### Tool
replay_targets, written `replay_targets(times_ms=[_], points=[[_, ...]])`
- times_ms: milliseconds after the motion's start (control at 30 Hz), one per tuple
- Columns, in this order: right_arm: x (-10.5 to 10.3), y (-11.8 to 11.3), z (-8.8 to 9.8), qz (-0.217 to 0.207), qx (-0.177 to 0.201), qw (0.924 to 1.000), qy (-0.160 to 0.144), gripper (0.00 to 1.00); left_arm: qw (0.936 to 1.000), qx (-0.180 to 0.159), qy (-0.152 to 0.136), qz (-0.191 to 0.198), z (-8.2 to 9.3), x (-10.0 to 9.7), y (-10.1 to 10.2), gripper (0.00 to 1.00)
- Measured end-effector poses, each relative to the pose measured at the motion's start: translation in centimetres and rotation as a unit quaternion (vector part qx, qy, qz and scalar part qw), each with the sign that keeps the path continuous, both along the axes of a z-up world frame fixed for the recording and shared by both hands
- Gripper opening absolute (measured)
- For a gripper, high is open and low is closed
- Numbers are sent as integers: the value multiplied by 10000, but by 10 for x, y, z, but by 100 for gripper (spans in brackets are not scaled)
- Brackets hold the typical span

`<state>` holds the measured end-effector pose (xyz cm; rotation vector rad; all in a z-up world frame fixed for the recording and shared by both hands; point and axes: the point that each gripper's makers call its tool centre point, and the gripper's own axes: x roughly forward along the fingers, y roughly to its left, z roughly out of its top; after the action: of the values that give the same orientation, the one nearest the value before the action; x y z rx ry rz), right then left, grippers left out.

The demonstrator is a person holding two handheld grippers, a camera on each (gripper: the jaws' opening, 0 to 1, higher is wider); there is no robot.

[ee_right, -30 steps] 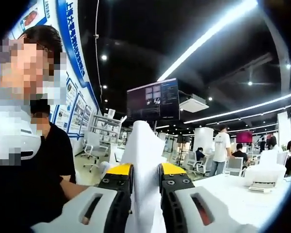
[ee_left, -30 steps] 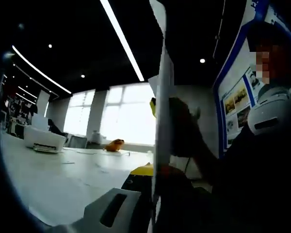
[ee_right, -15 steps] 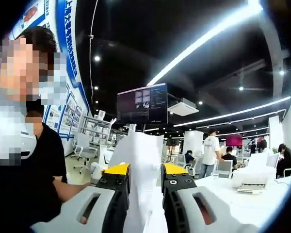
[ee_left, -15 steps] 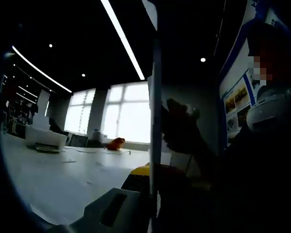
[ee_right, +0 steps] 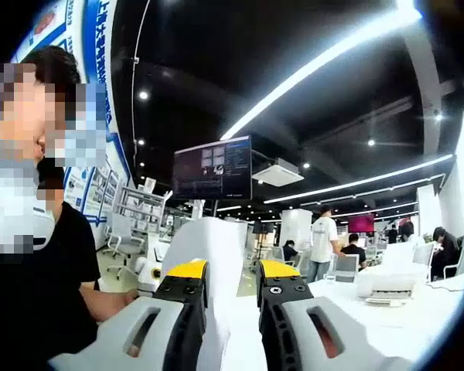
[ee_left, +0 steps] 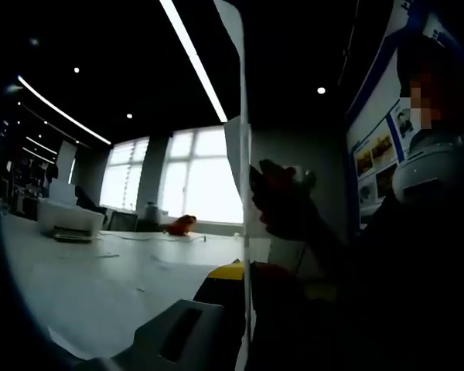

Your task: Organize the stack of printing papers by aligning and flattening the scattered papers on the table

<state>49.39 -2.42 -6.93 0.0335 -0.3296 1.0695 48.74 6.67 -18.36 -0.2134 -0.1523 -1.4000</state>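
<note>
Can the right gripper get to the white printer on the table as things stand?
Probably not yet. The right gripper has its jaws shut on the paper stack, held up off the table. The printer sits further along the tabletop with nothing between, but the jaws are occupied.

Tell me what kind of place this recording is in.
Probably an open-plan office or lab: long white tables with a printer on one, a ceiling-hung monitor, strip lights overhead and people at desks in the background. Both grippers hold sheets of paper upright.
</note>
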Motion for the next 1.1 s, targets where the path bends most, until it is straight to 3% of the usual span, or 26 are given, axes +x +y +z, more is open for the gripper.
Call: replay_targets(times_ms=[567, 1100], points=[[6, -7, -10, -103, -16, 9999, 131, 19, 9999, 105, 109, 82, -7, 12, 1, 6], [4, -13, -13, -150, 49, 9998, 126, 17, 9983, 372, 283, 343, -27, 34, -3, 6]])
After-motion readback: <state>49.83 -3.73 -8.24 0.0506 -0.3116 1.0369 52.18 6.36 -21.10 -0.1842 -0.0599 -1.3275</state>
